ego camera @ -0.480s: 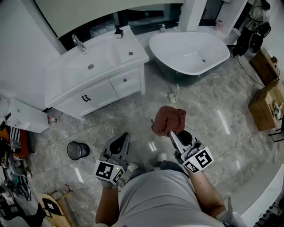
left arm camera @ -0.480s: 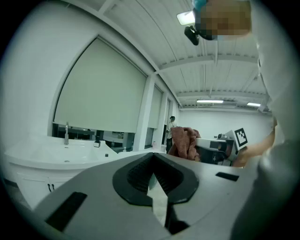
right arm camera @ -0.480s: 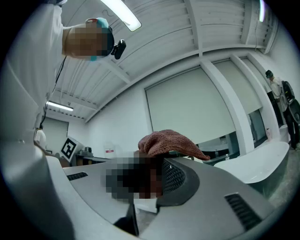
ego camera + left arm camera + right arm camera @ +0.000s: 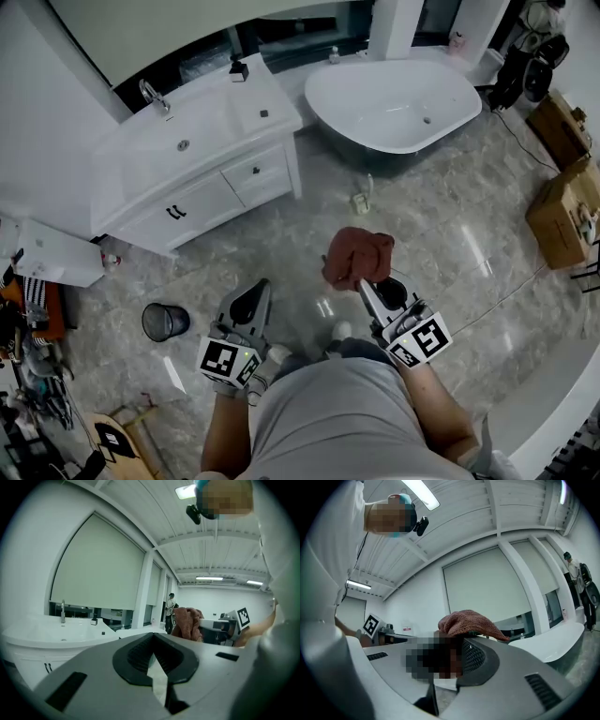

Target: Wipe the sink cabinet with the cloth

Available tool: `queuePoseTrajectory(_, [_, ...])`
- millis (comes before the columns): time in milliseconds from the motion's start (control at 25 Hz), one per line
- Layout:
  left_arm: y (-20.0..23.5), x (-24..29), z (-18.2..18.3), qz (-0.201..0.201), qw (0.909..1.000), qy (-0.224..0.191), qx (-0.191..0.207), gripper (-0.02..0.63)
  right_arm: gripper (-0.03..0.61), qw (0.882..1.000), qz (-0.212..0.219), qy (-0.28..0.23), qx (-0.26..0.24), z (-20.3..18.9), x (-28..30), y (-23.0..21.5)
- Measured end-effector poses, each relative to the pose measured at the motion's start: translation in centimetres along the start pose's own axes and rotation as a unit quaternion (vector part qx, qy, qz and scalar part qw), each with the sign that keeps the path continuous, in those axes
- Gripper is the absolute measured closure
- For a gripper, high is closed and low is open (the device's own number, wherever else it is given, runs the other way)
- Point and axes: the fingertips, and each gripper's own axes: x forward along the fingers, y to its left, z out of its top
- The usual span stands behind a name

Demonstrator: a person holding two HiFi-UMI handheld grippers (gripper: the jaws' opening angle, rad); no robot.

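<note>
A rust-brown cloth (image 4: 357,256) is bunched in my right gripper (image 4: 367,283), which is shut on it; the same cloth (image 4: 468,623) bulges over the jaws in the right gripper view and shows as a brown cloth (image 4: 188,623) in the left gripper view. My left gripper (image 4: 251,298) is shut and holds nothing; its jaws meet in the left gripper view (image 4: 153,654). The white sink cabinet (image 4: 202,202) with basin, tap (image 4: 150,93) and dark drawer handles stands at the upper left, well away from both grippers. Both grippers hang above the grey marble floor in front of the person's body.
A white oval bathtub (image 4: 394,101) lies to the cabinet's right. A black waste bin (image 4: 165,321) stands on the floor left of my left gripper. Cardboard boxes (image 4: 567,211) sit at the right edge. A small white object (image 4: 360,202) lies on the floor before the tub.
The head view has shifted slightly, so cabinet and tub sit a little higher and further left. Both grippers and the cloth keep their places.
</note>
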Motion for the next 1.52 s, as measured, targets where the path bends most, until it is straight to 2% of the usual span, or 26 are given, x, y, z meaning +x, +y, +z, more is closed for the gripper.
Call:
queuePoseTrajectory(360, [-2.1,3.2,-1.8,0.025,0.9994,0.016,-0.017,0.604,0.5,1.0,0.007,-0.002,0.026,0.2,-1.9,-4.0])
queuePoseTrajectory(640, [-0.7,5.4,-3.1,0.017,0.9991,0.032,-0.02,0.604,0.501,0.999,0.007,0.009,0.031,-1.1,0.5,-6.2])
queuePoseTrajectory(840, [4.3,8.3,-3.1,0.012,0.9989,0.035,-0.029,0.604,0.5,0.999,-0.007,0.021,0.03,-2.1,5.1,-8.2])
queuePoseTrajectory(1160, [15.0,13.3,-1.6,-0.014,0.9981,0.052,-0.032,0.604,0.501,0.998,-0.034,0.04,0.029,-3.2,16.1,-11.3])
queuePoseTrajectory(1520, [25.5,15.5,-1.2,-0.031,0.9955,0.07,-0.056,0.604,0.501,0.996,-0.06,0.052,0.049,-4.6,27.3,-12.6])
